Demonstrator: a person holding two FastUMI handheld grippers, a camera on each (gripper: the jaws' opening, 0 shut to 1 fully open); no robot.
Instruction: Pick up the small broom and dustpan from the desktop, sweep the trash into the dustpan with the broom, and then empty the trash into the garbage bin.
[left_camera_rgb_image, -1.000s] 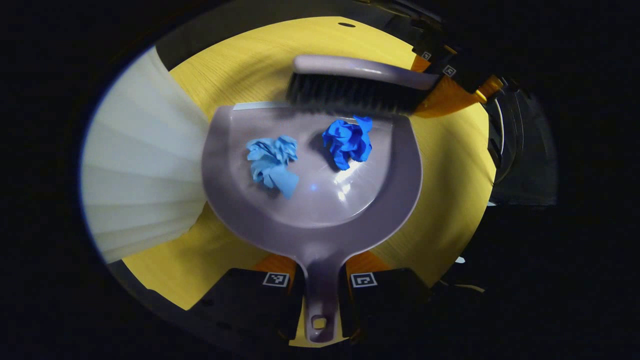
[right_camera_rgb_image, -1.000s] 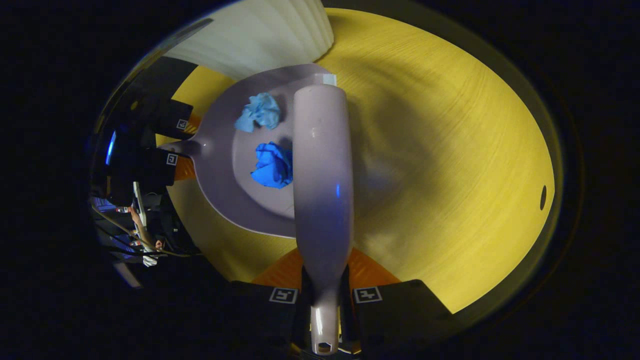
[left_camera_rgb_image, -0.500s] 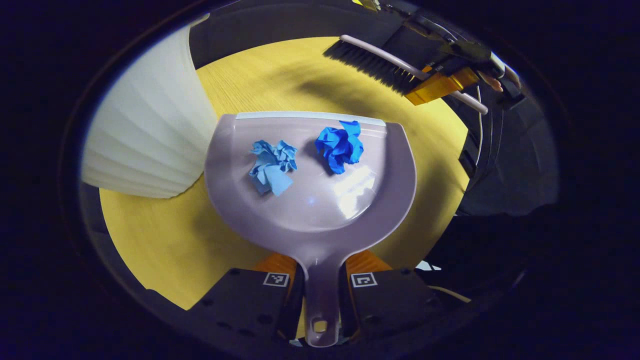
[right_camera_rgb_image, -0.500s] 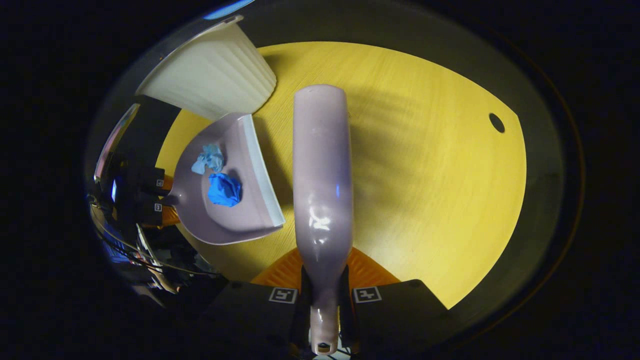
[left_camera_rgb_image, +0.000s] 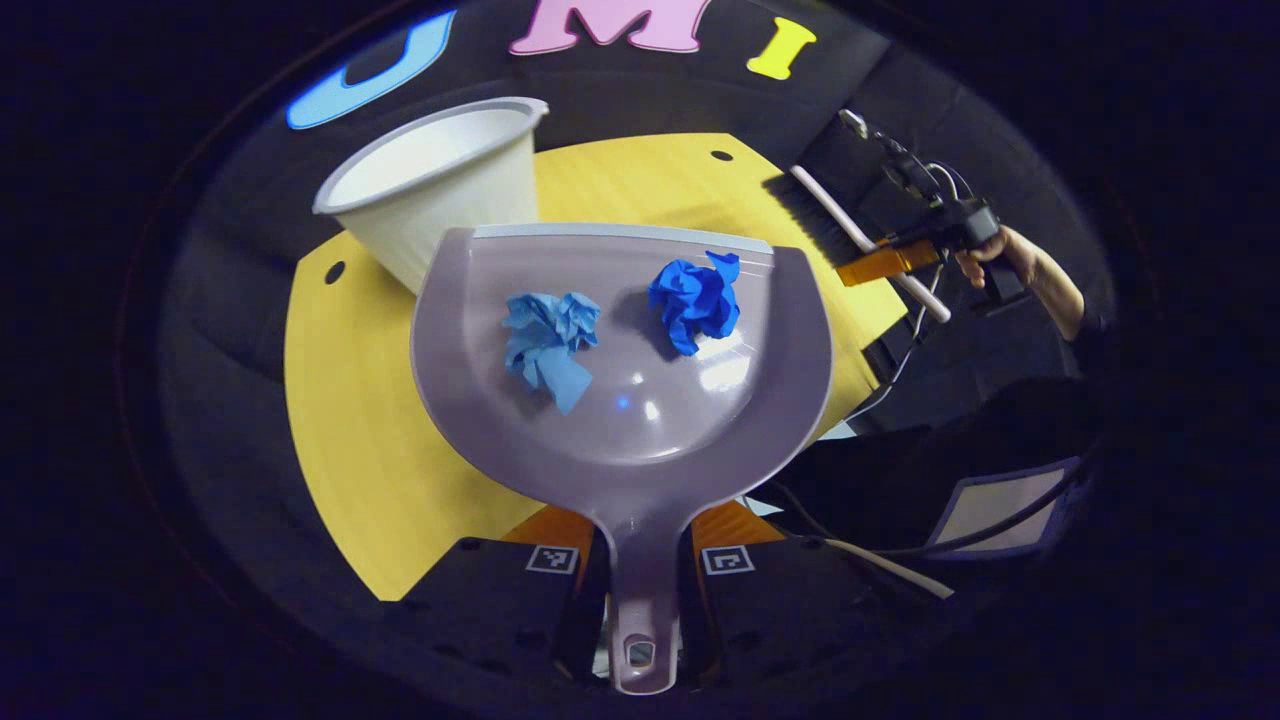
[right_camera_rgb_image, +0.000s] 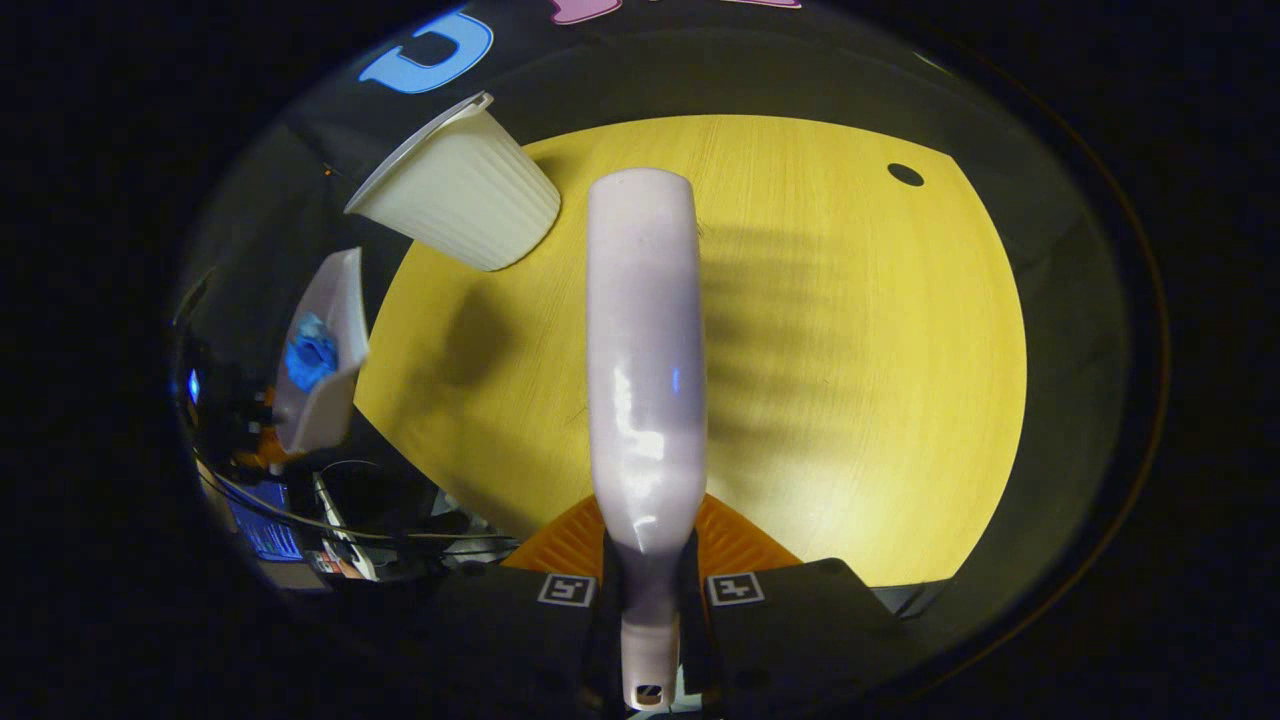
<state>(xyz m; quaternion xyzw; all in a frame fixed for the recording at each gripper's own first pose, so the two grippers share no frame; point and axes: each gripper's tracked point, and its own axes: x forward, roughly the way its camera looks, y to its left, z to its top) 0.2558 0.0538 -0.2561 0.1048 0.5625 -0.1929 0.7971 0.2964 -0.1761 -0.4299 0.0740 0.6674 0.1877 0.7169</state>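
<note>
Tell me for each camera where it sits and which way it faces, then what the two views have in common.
Left gripper view: rides on the left gripper, looking along the dustpan with two paper balls toward the bin; farther off, a hand holds the right gripper with the broom.
Right gripper view: rides on the right gripper, looking along the broom over the table; the left gripper's dustpan is at left.
Shared: bin, table, dustpan, broom.

Round yellow wood-grain tabletop (right_camera_rgb_image: 850, 380), small dark holes near its rim; white ribbed plastic bin (right_camera_rgb_image: 460, 205) stands at its far-left edge.
</note>
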